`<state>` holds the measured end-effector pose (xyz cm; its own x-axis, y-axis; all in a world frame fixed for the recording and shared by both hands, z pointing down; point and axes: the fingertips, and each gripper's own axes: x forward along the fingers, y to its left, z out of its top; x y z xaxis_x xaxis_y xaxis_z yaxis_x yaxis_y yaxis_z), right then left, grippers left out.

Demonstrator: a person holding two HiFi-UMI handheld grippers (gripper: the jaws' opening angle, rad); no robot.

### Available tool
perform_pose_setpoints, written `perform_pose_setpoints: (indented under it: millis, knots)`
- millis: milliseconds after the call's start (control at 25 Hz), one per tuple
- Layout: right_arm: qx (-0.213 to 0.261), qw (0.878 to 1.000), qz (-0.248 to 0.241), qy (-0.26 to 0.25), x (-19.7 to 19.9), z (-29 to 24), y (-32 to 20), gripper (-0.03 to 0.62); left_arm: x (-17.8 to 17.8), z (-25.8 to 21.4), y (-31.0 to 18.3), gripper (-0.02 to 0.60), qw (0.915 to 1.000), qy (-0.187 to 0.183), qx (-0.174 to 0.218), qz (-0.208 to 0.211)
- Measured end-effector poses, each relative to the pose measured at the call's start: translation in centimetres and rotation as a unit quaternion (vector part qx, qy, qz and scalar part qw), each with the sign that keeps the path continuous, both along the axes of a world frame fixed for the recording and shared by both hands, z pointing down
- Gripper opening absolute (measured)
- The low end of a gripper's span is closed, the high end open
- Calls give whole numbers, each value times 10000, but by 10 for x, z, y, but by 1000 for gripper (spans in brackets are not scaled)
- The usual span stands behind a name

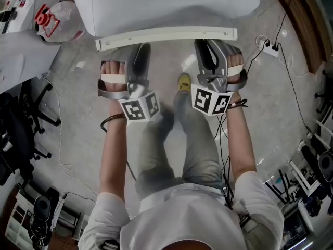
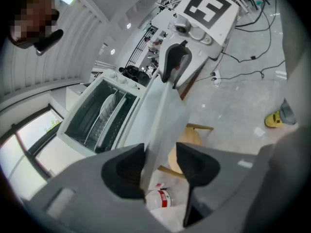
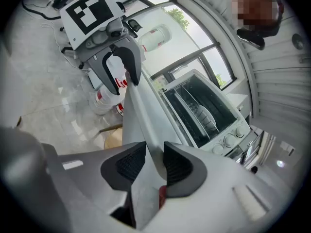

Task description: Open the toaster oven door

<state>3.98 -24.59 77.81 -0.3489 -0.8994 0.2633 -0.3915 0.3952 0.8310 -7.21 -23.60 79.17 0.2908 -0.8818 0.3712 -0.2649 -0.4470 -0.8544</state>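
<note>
Looking at the toaster oven door (image 2: pixel 165 115) flopped wide open off the oven (image 2: pixel 90 118); got it sitting loose between the left gripper's (image 2: pixel 160 164) spread fingers; further along, pinched snug in the right gripper's (image 3: pixel 154 161) fingers.

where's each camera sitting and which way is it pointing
Head view: on the person's head, facing down at the door handle; forearms, legs, left gripper, right gripper show.
Left gripper view: on that gripper, looking past its claw along the door handle at the right gripper.
Right gripper view: on that gripper, looking past its claw along the door handle at the left gripper.
Shared: gripper views face each other along that door handle.
</note>
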Motion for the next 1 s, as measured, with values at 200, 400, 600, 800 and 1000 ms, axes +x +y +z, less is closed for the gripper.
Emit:
perform_pose_setpoints:
  millis: [200, 400, 600, 800, 1000]
  knots:
    - [180, 9998, 24, -81, 1, 14, -1, 100, 2, 15, -3, 201, 9996, 63, 249, -78]
    - [378, 9988, 23, -319, 4, 17, -5, 107, 4, 15, -8, 184, 9980, 283, 543, -148]
    - [163, 9993, 16, -340, -1, 16, -1, 106, 0, 18, -6, 218, 9992, 164, 296, -232]
    - [-225, 9990, -14, -386, 5, -4, 22, 104, -7, -11, 9, 132, 9935, 971, -224, -554]
    - [-945, 9916, 371, -805, 14, -44, 53, 104, -4, -54, 37, 119, 9762, 1811, -835, -855]
